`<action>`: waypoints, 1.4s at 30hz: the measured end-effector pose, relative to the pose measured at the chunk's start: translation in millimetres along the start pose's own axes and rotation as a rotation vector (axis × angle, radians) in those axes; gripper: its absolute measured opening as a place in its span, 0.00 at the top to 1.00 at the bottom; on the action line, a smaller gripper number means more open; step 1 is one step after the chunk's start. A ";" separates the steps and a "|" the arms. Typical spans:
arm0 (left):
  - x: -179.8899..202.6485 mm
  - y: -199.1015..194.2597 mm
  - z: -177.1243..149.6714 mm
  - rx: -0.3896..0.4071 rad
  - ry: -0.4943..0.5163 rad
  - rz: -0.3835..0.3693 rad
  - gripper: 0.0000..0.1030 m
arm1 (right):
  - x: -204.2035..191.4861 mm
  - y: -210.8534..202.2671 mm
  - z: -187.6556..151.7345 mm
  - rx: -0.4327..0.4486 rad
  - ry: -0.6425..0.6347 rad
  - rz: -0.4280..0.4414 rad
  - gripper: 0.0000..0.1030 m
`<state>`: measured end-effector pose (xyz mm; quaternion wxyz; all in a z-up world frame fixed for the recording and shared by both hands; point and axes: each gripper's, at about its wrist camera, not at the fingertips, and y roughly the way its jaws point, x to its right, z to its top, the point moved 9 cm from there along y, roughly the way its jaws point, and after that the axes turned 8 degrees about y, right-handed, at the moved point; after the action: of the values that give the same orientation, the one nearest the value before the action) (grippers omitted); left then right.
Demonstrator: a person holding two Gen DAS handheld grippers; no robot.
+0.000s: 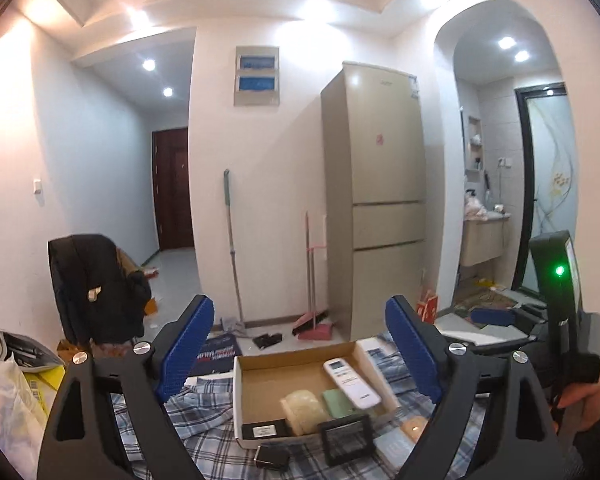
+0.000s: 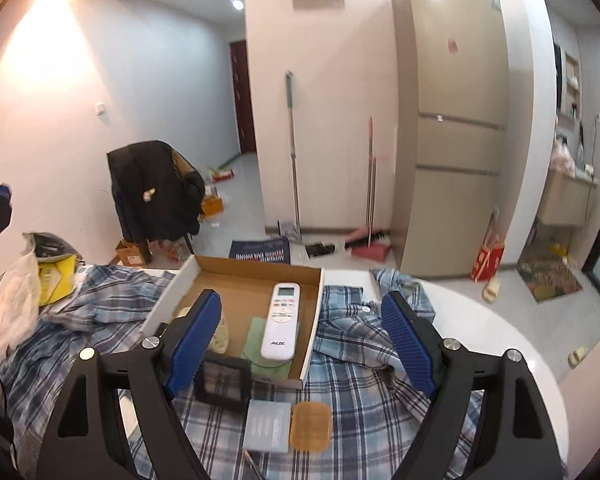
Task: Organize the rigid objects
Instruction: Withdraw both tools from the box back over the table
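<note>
Right gripper [image 2: 302, 332] and left gripper [image 1: 300, 354]: jaws wide, holding nothing. Nearest the right tool, a grey booklet [image 2: 269, 426] touches a tan square coaster [image 2: 311, 427]. Ahead, the white remote control [image 2: 281, 327] lies inside the shallow cardboard box [image 2: 314, 320].

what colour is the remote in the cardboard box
White, with small coloured buttons: the remote shows best in the right wrist view, lying in the cardboard box.

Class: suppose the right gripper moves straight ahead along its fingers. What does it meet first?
Probably the white remote in the cardboard box, centred between the open right gripper fingers; depth is uncertain.
</note>
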<state>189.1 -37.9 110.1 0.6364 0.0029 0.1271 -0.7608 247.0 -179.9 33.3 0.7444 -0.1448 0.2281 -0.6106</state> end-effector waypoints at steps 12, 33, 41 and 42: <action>14.0 -67.6 12.5 0.111 -0.018 -0.049 0.00 | -18.2 -72.3 -5.9 0.109 -0.003 0.086 0.19; 24.3 -57.7 -91.2 -0.025 -0.056 -0.045 0.00 | -25.1 -62.7 -58.8 0.216 -0.113 0.026 0.00; 27.6 -33.5 -123.5 -0.089 -0.050 -0.022 0.00 | -16.4 -45.3 -75.2 0.166 -0.073 0.052 0.00; 28.9 -32.9 -126.0 -0.089 -0.046 -0.021 0.00 | -14.4 -43.0 -77.2 0.162 -0.070 0.048 0.00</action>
<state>132.0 -35.9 -10.4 0.6308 -0.0443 0.1462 -0.7608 168.7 -170.2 -9.0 0.7757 -0.1000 0.1553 -0.6035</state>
